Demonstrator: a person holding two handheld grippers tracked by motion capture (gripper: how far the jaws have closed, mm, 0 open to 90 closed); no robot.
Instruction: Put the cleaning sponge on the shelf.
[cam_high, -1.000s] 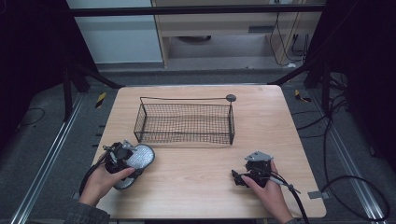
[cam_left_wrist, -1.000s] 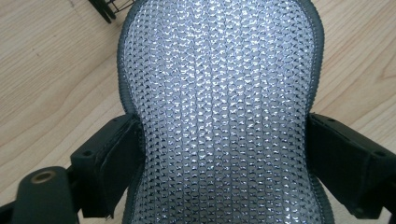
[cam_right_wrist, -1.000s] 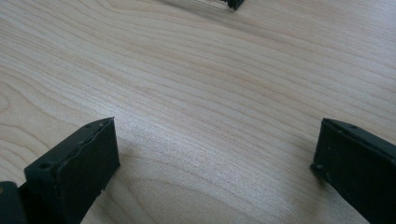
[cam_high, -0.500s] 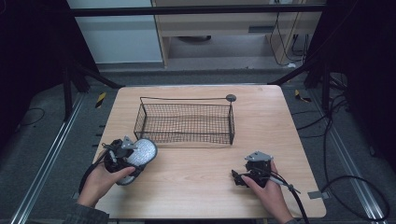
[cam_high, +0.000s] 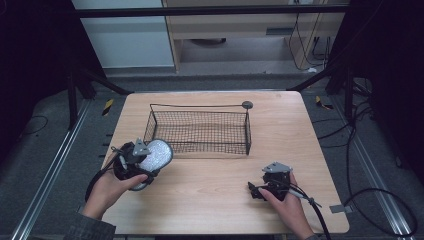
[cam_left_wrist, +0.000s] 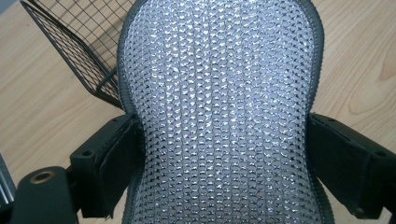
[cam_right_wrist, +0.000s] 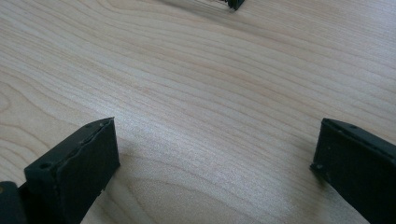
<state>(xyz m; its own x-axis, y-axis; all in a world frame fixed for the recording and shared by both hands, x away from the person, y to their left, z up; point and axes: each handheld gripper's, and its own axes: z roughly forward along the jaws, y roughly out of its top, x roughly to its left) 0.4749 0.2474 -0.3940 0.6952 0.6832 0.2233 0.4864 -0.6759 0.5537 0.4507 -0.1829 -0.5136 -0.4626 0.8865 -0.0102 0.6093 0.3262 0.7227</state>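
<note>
Pale wooden table (cam_high: 220, 175), wire basket (cam_high: 200, 131), dark room

A light wooden table (cam_high: 210, 195) carries a black wire mesh basket (cam_high: 200, 131) toward its far middle, with a small grey disc (cam_high: 247, 104) just beyond the basket's far right corner.

Silver mesh pad (cam_left_wrist: 219, 116) runs off top and bottom edges of left gripper view; its far end and full outline not seen there. Wire basket (cam_left_wrist: 79, 51) cut by the top-left edge, one corner showing. In right gripper view, a dark corner (cam_right_wrist: 233, 3) at the top edge, too little to identify. In high view, small round grey item (cam_high: 247, 104) at basket's far rim too small to tell.
</note>
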